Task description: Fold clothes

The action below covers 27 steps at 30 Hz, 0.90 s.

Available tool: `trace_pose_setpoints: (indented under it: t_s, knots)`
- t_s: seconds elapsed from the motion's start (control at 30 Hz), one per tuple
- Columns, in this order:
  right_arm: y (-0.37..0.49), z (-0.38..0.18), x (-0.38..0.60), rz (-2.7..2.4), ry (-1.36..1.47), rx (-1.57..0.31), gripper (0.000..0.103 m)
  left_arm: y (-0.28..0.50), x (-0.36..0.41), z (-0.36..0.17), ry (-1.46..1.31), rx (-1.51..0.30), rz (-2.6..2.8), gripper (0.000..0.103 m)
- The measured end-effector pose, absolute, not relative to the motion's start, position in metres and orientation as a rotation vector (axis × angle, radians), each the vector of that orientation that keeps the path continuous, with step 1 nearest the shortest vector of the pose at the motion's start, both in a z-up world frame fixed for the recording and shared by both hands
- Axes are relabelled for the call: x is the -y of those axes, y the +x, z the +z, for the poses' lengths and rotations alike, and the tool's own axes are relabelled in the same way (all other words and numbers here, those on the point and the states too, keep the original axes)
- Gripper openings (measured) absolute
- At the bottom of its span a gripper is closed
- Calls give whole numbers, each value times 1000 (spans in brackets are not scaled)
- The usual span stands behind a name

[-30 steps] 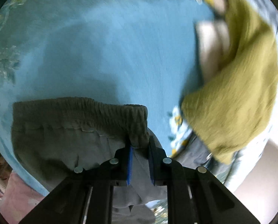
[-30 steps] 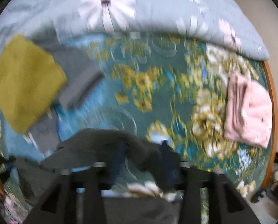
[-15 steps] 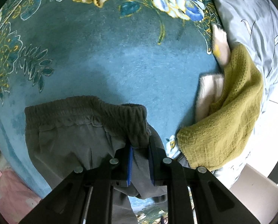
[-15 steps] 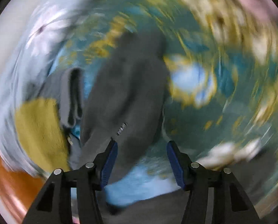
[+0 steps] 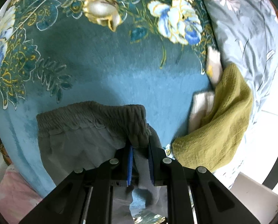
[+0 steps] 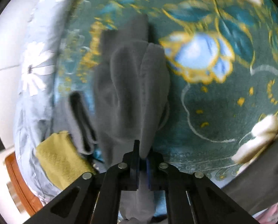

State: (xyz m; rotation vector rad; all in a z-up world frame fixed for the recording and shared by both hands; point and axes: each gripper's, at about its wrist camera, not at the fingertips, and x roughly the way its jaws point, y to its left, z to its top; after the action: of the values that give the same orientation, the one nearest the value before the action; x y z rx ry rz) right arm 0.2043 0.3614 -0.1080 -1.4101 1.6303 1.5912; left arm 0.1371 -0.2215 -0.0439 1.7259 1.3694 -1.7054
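Grey trousers (image 5: 79,136) with an elastic waistband hang over a teal floral blanket (image 5: 101,71). My left gripper (image 5: 140,149) is shut on the right end of the waistband. In the right wrist view my right gripper (image 6: 143,156) is shut on a fold of the same grey trousers (image 6: 131,93), which stretch away from the fingers up the frame. The trouser cloth below both grippers is hidden by the fingers.
An olive knit garment (image 5: 223,127) lies over a white cloth (image 5: 202,108) at the right, on a grey flowered quilt (image 5: 247,28). In the right wrist view the olive garment (image 6: 58,160) and a folded grey garment (image 6: 79,123) lie left of the trousers. Something pink (image 5: 12,194) lies at lower left.
My right gripper, open half a second ago, has closed on the grey trousers. My left gripper keeps its hold on the waistband; its view has drifted, showing more of the blanket's floral edge.
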Motion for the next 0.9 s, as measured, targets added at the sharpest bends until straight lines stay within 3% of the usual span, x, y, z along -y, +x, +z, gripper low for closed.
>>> trace_pose_setpoints:
  t_s: [0.27, 0.37, 0.6, 0.9]
  knots:
    - [267, 2, -368, 1664, -1359, -1423, 5, 147, 218, -45, 1774, -1386, -1733, 15]
    - [304, 16, -369, 1526, -1367, -1421, 5, 143, 214, -45, 1804, -1365, -1743, 15]
    - [266, -37, -383, 1416, -1438, -1381, 5, 110, 196, -57, 1846, -1319, -1719, 15]
    - [195, -87, -413, 1396, -1342, -1593, 7, 47, 172, -83, 1920, -1283, -1714, 15]
